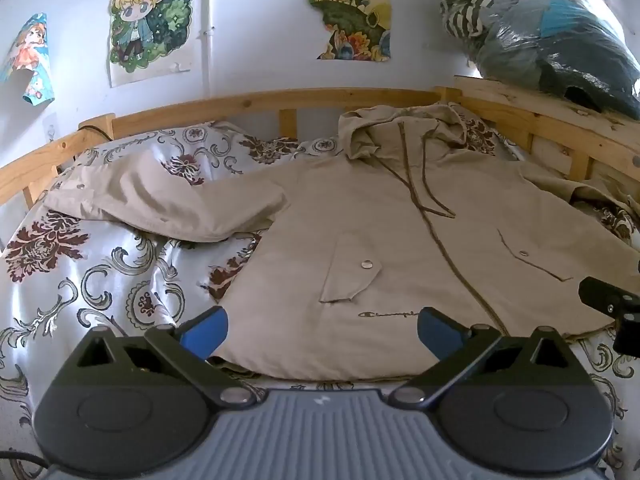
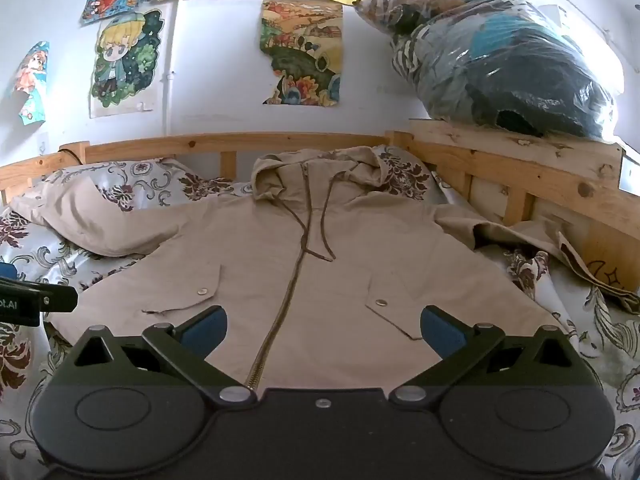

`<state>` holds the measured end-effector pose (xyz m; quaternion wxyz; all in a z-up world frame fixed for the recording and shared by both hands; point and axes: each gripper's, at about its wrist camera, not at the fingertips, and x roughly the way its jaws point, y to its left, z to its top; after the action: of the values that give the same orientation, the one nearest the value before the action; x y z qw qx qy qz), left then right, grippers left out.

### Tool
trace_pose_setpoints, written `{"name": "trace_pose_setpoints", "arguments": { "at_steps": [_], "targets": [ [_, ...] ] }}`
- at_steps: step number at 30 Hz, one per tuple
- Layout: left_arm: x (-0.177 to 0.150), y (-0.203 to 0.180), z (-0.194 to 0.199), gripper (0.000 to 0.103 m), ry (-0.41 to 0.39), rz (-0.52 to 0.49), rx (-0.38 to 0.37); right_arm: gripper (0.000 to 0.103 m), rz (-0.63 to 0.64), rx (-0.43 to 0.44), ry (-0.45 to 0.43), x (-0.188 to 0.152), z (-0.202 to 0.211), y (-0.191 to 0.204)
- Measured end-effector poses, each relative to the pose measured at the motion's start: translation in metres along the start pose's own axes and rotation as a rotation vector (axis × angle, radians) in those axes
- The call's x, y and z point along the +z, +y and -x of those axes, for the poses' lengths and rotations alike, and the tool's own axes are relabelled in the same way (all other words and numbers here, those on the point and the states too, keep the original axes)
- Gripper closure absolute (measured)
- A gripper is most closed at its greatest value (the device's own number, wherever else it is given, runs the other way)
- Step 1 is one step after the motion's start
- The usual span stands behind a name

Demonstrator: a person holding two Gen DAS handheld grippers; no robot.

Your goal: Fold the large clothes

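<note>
A beige hooded jacket (image 1: 380, 220) lies front up and zipped on the bed, hood toward the wall, hem toward me. It fills the middle of the right wrist view (image 2: 312, 272) too. One sleeve (image 1: 160, 200) stretches left over the floral cover; the other sleeve (image 2: 520, 240) lies crumpled toward the right rail. My left gripper (image 1: 322, 332) is open and empty above the hem, left of the zip. My right gripper (image 2: 324, 330) is open and empty above the hem near the zip's lower end. Each gripper shows at the edge of the other's view.
The bed has a floral satin cover (image 1: 100, 288) and a wooden rail (image 1: 256, 98) along the wall and right side. A clear bag of clothes (image 2: 500, 60) rests on the right headboard ledge. Posters (image 1: 152, 20) hang on the white wall.
</note>
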<state>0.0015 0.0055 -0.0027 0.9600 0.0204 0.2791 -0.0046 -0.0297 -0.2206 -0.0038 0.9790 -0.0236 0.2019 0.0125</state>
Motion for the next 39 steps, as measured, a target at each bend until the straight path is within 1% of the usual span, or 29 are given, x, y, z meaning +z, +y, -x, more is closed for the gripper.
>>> {"name": "trace_pose_setpoints", "arguments": {
  "at_steps": [39],
  "targets": [
    [0.0017, 0.0028, 0.0013, 0.001, -0.001, 0.005, 0.001, 0.001, 0.0, -0.002, 0.013, 0.0003, -0.004, -0.0021]
  ]
}}
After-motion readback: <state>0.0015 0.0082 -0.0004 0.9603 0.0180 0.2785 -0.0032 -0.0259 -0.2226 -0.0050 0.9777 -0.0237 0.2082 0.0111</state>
